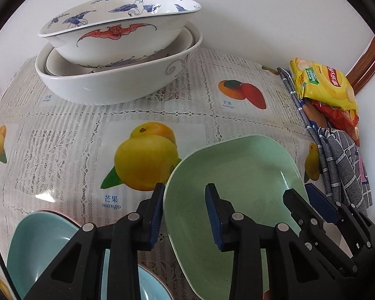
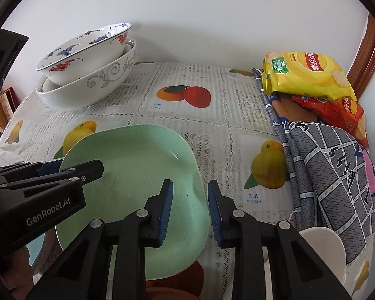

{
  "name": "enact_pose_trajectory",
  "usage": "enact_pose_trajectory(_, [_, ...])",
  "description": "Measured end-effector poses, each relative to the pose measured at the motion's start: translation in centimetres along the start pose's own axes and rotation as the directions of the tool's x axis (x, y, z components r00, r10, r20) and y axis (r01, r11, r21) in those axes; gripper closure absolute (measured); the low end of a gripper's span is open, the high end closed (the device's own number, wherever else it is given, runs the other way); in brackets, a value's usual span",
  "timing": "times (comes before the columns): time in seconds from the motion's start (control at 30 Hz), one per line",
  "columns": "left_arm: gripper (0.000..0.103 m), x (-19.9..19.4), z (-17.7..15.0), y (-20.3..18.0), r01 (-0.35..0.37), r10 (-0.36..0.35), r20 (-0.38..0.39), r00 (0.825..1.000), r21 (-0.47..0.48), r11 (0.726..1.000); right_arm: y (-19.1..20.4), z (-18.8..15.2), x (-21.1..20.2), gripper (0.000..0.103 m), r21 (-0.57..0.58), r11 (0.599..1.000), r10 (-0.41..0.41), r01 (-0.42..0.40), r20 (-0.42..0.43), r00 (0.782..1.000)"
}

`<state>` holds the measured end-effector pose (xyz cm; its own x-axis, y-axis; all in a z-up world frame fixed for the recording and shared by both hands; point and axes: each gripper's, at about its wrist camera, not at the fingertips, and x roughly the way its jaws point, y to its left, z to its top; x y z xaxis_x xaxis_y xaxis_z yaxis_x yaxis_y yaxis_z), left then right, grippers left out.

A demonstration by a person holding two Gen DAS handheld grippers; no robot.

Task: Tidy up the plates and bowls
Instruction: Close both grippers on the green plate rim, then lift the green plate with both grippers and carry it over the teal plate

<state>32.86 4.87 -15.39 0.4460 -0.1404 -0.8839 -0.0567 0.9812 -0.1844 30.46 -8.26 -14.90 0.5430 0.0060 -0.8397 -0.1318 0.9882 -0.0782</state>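
I hold both tongs over the green plate (image 2: 137, 175) lying flat on the mango-print tablecloth (image 2: 225, 130): the left gripper (image 1: 185, 215) straddles its left rim, the right gripper (image 2: 190, 210) its right rim, jaws apart and not yet pinching. Stacked porcelain bowls (image 1: 117, 50) sit behind; a blue plate (image 1: 42, 245) lies just left.

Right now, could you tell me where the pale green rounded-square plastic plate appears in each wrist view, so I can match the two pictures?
Left wrist view: the pale green rounded-square plastic plate sits lower centre-right, its left rim between this camera's tongs.
Right wrist view: it fills the lower centre-left, its right rim between this camera's tongs.
Shared landmark: the stack of white porcelain bowls, upper left in both.
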Motion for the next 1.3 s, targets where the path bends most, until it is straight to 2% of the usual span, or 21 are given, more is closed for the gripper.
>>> enact_pose_trajectory(0.1, [0.076,0.0,0.1,0.1,-0.003,0.003,0.005,1.000,-0.005,1.000,0.0,0.1,0.1,0.079,0.004,1.000,-0.004,0.004,-0.002,1.000])
enact_pose_trajectory(0.27, [0.086,0.1,0.1,0.1,-0.036,0.036,0.017,0.999,0.002,0.999,-0.2,0.1,0.2,0.091,0.014,0.999,-0.040,0.040,0.011,0.999])
enact_pose_trajectory(0.33, [0.088,-0.2,0.1,0.3,-0.027,0.027,0.021,0.999,-0.006,1.000,-0.5,0.0,0.0,0.094,0.036,0.998,-0.042,0.041,0.013,0.999])
enact_pose_trajectory(0.5, [0.090,-1.6,0.1,0.6,-0.016,0.016,0.047,0.999,-0.011,1.000,-1.0,-0.2,-0.7,0.095,0.078,0.997,0.000,-0.002,0.018,1.000])
enact_pose_trajectory(0.87, [0.090,-7.2,-0.2,1.0,-0.003,0.006,0.130,0.992,-0.022,1.000,-0.7,0.2,-6.2,0.095,0.100,0.994,0.026,-0.038,0.117,0.993])
enact_pose_trajectory(1.3, [0.090,-13.1,-3.4,-1.0,0.016,-0.017,0.176,0.984,0.005,1.000,-1.6,-2.5,-13.0,0.095,0.138,0.989,0.019,-0.043,0.171,0.985])
